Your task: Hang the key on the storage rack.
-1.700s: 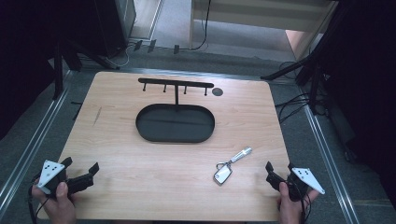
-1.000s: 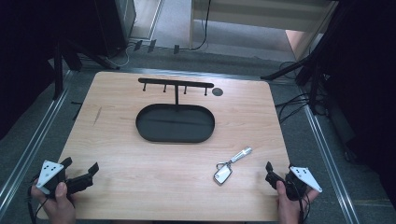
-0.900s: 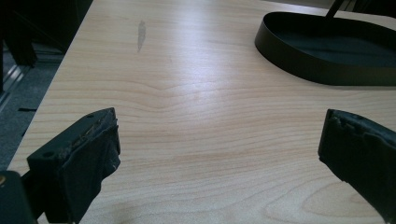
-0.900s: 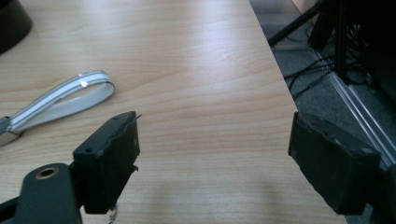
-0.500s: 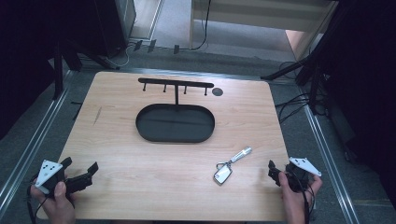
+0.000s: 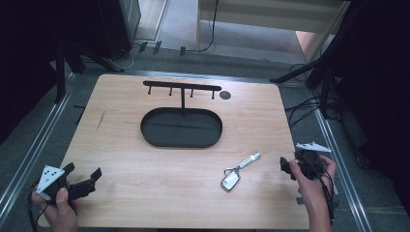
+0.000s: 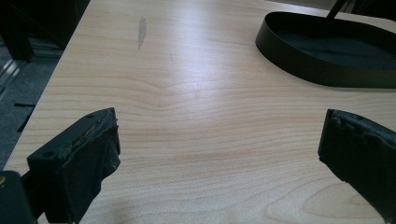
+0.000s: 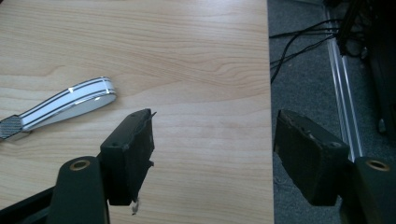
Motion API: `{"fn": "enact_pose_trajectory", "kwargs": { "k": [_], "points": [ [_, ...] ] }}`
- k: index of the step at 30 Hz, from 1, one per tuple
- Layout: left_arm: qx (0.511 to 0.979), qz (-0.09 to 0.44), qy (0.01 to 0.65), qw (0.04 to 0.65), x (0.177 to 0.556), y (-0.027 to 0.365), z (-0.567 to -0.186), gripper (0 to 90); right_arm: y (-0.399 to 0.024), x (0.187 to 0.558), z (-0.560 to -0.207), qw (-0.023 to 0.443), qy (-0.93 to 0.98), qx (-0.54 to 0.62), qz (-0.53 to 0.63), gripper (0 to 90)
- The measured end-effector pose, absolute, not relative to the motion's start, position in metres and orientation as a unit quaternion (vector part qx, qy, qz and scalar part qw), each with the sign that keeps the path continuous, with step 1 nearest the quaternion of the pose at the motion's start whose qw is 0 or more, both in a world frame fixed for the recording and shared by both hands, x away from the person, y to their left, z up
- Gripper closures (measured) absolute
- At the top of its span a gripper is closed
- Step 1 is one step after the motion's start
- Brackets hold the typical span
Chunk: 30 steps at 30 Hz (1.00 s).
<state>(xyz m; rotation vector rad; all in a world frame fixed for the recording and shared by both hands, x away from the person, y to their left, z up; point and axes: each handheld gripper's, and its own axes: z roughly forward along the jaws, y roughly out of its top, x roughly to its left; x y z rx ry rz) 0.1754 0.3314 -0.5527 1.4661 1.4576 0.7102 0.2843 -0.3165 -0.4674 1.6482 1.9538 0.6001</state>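
Plainly the likely thing to pick up is the keychain (image 6: 238, 170), which lies flat on the table (image 6: 145, 193) between the black tray (image 6: 181, 127) and the right gripper (image 6: 289, 167), near the table's right front. It looks light and rigid at each end: a silvery bar toward the gripper, a ring, then a flat tag toward the person. Being thin and low on the wood, it will probably slide or pivot if nudged, and the loose ring joint would let the tag swing once lifted. The bar (image 8: 65, 108) seems the better place to pinch, across its narrow width, since the jaws can straddle it. The right gripper is held at the table's right edge, jaws wide apart and empty, angled toward the bar's rounded tip. The left gripper (image 6: 82, 179) rests at the front left corner, jaws likewise spread with nothing between them, pointing toward the tray. Behind the tray stands a hook rack (image 6: 182, 88).
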Motion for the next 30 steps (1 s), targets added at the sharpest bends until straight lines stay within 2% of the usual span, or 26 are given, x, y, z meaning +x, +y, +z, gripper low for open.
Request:
{"fn": "enact_pose_trajectory", "kwargs": {
  "k": [4, 20, 28, 30],
  "points": [
    [0.596, 0.287, 0.593, 0.459, 0.176, 0.332, -0.553, 0.0, -0.306, 0.296, -0.461, 0.223, 0.739, 0.604, 0.195, 34.9],
    [0.594, 0.286, 0.596, 0.459, 0.177, 0.332, -0.553, 0.0, -0.268, 0.326, -0.455, 0.119, 0.767, 0.623, 0.096, 40.8],
    [0.594, 0.286, 0.595, 0.458, 0.177, 0.332, -0.553, 0.0, -0.250, 0.332, -0.462, 0.084, 0.768, 0.630, 0.082, 40.7],
    [0.594, 0.287, 0.596, 0.458, 0.177, 0.332, -0.553, 0.0, -0.246, 0.334, -0.463, 0.069, 0.766, 0.631, 0.103, 44.7]
  ]
}}
